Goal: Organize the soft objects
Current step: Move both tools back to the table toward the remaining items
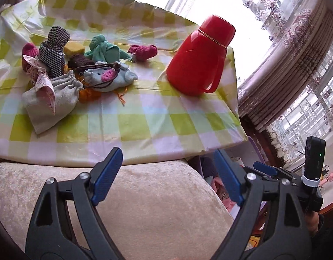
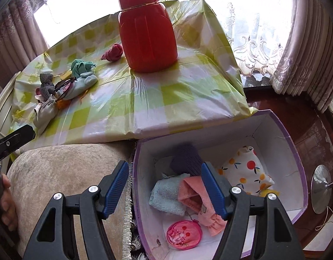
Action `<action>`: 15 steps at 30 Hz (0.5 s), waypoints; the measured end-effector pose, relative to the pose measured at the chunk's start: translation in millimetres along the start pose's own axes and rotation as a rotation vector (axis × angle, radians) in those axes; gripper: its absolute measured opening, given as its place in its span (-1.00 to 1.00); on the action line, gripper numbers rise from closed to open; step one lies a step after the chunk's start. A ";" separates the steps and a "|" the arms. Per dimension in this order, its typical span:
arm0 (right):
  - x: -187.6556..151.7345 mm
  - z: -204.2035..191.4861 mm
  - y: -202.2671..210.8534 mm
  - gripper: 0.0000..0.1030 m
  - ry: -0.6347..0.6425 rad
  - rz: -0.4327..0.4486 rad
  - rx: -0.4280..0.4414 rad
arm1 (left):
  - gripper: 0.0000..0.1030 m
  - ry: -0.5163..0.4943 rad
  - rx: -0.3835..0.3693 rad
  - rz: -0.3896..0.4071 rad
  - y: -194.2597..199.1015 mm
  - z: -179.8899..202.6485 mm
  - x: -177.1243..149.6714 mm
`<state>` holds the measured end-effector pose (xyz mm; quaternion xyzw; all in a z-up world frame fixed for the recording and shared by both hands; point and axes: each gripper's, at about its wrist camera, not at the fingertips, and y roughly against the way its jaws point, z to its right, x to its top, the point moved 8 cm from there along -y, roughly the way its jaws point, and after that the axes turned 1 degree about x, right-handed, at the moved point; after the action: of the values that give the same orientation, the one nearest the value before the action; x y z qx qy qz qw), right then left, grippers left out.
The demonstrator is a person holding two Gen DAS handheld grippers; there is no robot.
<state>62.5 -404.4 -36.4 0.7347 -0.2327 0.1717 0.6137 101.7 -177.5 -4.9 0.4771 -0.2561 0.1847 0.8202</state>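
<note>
The left gripper (image 1: 168,177) is wide open and holds nothing. It hangs over a beige sofa arm (image 1: 127,208), near the edge of the table (image 1: 144,127). The right gripper (image 2: 164,186) is wide open too, with nothing in it, and it hangs over a purple box (image 2: 296,151) that sits low beside the table. In the box lie a blue towel (image 2: 166,197), a pink towel (image 2: 194,197), a fruit-print pouch (image 2: 248,173), a dark knit thing (image 2: 185,158) and a round pink purse (image 2: 184,235). On the table, far to the left, is a pile of soft things: a grey drawstring bag (image 1: 51,101), a blue plush toy (image 1: 111,77), a checked cloth (image 1: 55,49) and a green cloth (image 1: 103,49). A dark pink sock (image 1: 143,51) lies between the pile and a big red jug (image 1: 198,54).
</note>
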 end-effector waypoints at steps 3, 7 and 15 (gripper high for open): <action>5.2 -22.5 -9.8 0.36 0.038 -0.006 0.036 | 0.68 0.056 0.034 0.019 2.7 -25.6 7.6; 10.1 -49.2 -25.1 0.36 0.093 -0.027 0.065 | 0.66 0.136 0.059 0.025 3.3 -56.8 12.0; 30.4 -90.2 -51.1 0.36 0.127 -0.042 0.145 | 0.55 0.236 0.127 0.074 12.8 -109.8 25.7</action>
<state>119.0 -312.7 -45.1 0.7695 -0.1648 0.2211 0.5760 142.0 -73.6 -26.2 0.4932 -0.1631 0.2853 0.8054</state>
